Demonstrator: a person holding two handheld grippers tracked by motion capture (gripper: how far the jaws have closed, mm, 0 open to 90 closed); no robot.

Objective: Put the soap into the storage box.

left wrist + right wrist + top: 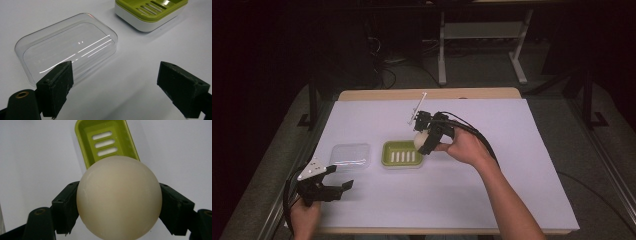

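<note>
Nearest the person, the left gripper (pixel 343 186) rests low over the white table sheet (pixel 512 175), jaws spread wide with nothing between them. Its own view brings out the clear plastic rectangular lid (pixel 67 50) just beyond the jaws, a faint outline from above (pixel 351 154). Farther on, the right gripper (pixel 424 139) clamps a round cream-coloured soap ball (pixel 118 197) from both sides, held above the near end of the green slotted soap dish (pixel 107 140), whose white base shows in the left gripper view (pixel 150 12).
</note>
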